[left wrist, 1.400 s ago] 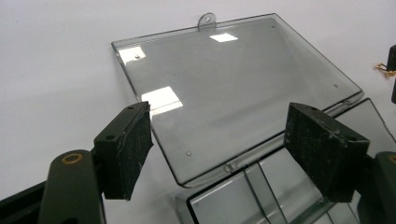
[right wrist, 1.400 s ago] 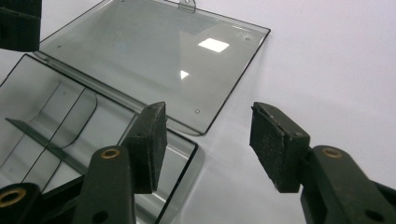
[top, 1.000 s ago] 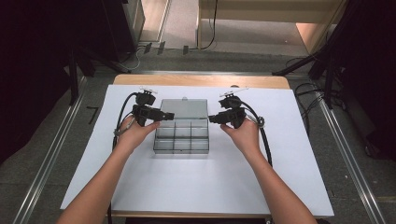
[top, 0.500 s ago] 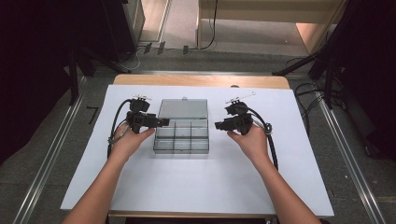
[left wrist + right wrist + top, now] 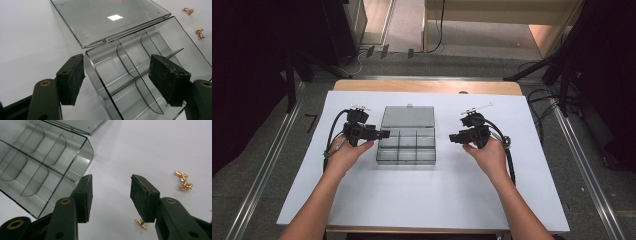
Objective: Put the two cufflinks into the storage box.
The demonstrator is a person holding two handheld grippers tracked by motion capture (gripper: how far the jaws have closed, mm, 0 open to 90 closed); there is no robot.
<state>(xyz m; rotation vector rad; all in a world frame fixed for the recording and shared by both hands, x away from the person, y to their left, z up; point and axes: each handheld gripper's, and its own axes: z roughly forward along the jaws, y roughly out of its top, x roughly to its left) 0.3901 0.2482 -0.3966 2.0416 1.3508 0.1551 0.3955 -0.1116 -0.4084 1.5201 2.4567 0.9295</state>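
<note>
Both claws, left (image 5: 384,134) and right (image 5: 453,138), gape apart beside the organizer box (image 5: 407,142); seemingly unlabelled.

We look down from up high, facing fwd; both gripper cams sit close, sharing the clear box (image 5: 407,141).

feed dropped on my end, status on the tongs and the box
Left tongs open, straddling the box's near corner wall. Right tongs open, empty, beside box. Lid open flat. Gold cufflinks loose on the table, nothing blocking.
</note>
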